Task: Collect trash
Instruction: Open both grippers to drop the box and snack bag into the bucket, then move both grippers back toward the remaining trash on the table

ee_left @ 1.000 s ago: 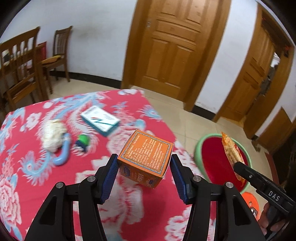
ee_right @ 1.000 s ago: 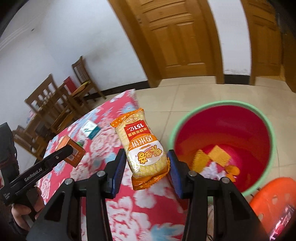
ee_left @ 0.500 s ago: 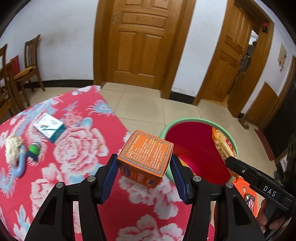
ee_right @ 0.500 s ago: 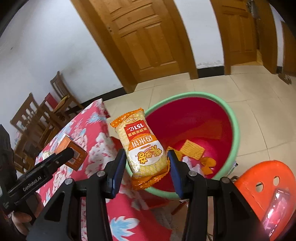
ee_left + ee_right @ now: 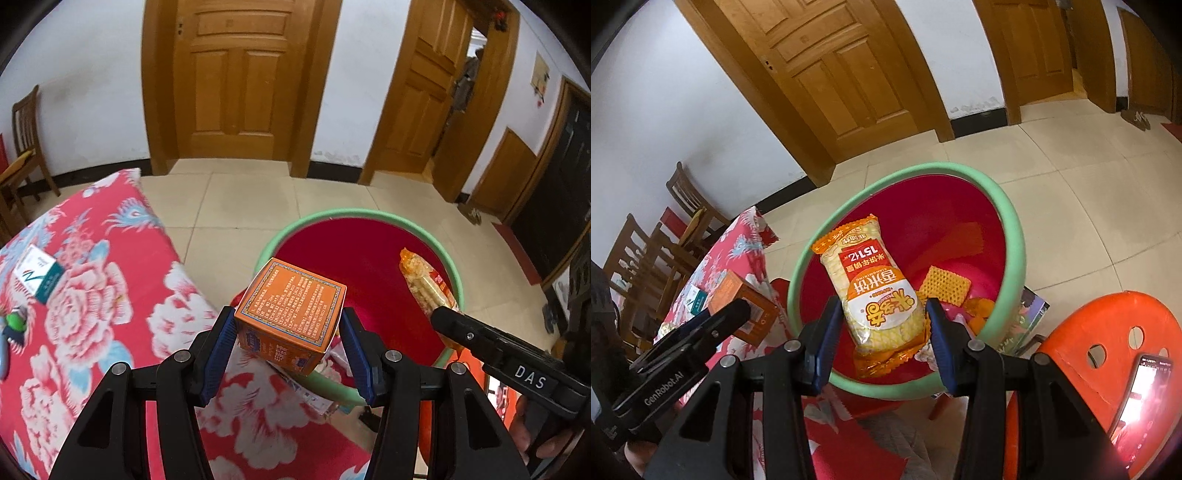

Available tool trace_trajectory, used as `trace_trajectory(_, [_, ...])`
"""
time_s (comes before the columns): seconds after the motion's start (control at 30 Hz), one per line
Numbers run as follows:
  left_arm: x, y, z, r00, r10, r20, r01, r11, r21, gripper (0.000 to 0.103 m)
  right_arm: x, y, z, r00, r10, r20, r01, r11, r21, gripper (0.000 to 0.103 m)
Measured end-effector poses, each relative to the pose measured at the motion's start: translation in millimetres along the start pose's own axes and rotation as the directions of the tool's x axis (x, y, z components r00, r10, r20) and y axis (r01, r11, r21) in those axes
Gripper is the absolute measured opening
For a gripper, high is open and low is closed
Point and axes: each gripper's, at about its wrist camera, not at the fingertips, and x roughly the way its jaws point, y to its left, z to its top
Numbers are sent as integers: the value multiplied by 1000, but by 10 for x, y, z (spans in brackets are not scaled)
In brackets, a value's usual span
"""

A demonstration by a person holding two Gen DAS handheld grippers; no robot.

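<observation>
Carrying step, close to the drop.

Lower centre of the left wrist view: left gripper (image 5: 288, 343) clamped on the orange box (image 5: 290, 312), blue fingers (image 5: 221, 350) pressed against two opposite sides, box tilted with its printed face up. Box hanging over the near left rim of the bin (image 5: 448, 266), half above the edge of the floral tabletop (image 5: 92, 314), not yet fully over the red interior.

Lower centre of the right wrist view: right gripper (image 5: 882, 339) closed on the lower end of the snack packet (image 5: 873, 288), packet standing up out of the fingers and already above the bin's red inside. Wrappers (image 5: 945, 286) lying on the bottom, beyond the packet.

Farther off, at the left edge of the left view: a white-and-teal carton (image 5: 38, 275) and a small green item (image 5: 14, 321) waiting on the cloth.

Next, judged from this: packet ready for release by opening the fingers; box in need of a short carry toward centre frame first, to clear the rim and avoid bouncing off onto the floor. Then back for the leftovers.
</observation>
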Motion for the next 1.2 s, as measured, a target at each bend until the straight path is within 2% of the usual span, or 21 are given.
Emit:
trace_trajectory(0.3, [169, -97, 38, 999, -6, -40, 7, 1000, 25, 59, 12, -145, 50, 1000, -9, -2, 9, 999, 45, 51])
trace_trajectory(0.53, [156, -101, 40, 999, -8, -37, 10, 1000, 30, 60, -32, -141, 56, 1000, -6, 5, 6, 999, 46, 51])
trace_trajectory(0.87, [-60, 100, 48, 1000, 7, 2, -7, 1000, -15, 61, -103, 9, 59, 1000, 13, 23, -13, 1000, 20, 51])
trace_trajectory(1.2, [-432, 482, 21, 996, 74, 59, -67, 992, -103, 61, -81, 364, 5, 999, 55, 2, -54, 997, -50, 51])
